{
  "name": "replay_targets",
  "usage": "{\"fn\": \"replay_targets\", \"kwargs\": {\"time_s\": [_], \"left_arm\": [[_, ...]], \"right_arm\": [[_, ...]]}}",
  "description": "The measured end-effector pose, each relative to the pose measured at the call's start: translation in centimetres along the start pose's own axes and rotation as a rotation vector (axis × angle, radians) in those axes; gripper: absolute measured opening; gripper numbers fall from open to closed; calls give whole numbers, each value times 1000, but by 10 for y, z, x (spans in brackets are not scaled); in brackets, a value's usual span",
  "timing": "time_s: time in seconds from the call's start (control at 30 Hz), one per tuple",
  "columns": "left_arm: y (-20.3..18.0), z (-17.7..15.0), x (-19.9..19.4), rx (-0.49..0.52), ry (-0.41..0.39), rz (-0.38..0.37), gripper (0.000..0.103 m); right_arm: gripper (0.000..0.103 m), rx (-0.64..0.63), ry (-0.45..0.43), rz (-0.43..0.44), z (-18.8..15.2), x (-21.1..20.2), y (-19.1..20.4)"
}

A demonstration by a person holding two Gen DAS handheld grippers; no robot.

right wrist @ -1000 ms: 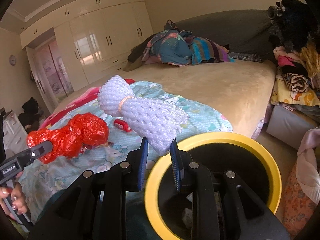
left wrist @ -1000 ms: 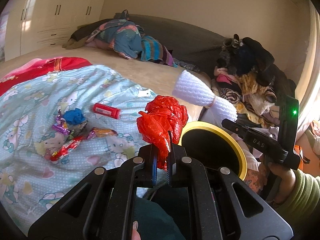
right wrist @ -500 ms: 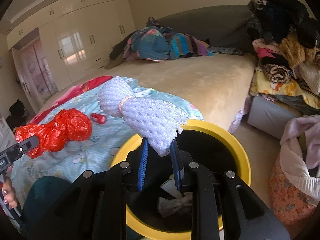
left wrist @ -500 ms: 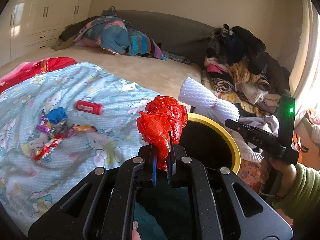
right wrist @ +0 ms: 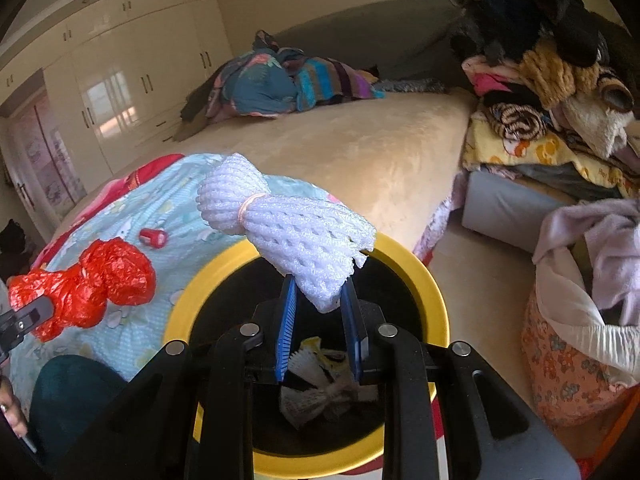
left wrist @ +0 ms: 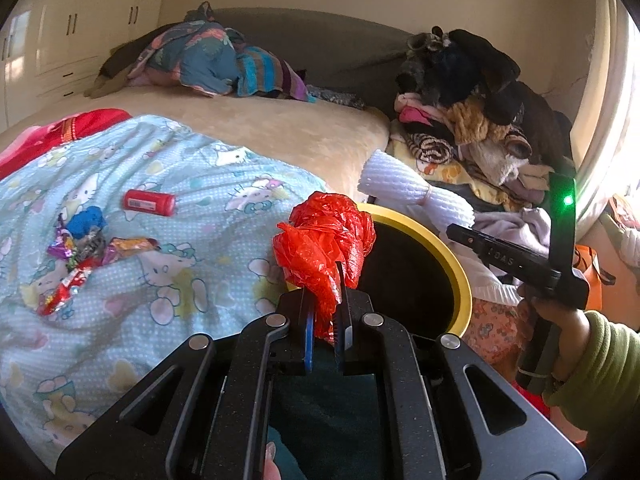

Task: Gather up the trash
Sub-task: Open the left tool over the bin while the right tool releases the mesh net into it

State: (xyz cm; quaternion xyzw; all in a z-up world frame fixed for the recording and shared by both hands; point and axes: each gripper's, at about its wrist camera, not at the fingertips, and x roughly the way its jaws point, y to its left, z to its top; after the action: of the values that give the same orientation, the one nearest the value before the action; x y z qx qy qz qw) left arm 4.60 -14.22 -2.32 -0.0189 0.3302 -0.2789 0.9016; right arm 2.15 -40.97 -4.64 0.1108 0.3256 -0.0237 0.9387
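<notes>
Over the yellow-rimmed bin (right wrist: 434, 300), right claw (right wrist: 318, 304) clamped on white foam netting (right wrist: 288, 226); left claw (left wrist: 322, 300) on red plastic bag (left wrist: 324, 244).

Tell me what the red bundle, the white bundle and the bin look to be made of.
Red bundle: thin plastic film, probably a bag; glossy and crinkled.
White bundle: foam netting, matte, open diamond mesh, cinched by a band.
Bin: likely hard plastic, with a smooth yellow rim and a dark inside.
</notes>
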Motion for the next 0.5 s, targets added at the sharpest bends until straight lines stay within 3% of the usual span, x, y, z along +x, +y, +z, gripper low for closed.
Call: {"fn": "replay_targets", "kwargs": {"time_s": [0.5], "left_arm": [[-20, -10, 36, 50, 67, 1, 4]], "right_arm": [[22, 39, 96, -29, -16, 24, -16]]}}
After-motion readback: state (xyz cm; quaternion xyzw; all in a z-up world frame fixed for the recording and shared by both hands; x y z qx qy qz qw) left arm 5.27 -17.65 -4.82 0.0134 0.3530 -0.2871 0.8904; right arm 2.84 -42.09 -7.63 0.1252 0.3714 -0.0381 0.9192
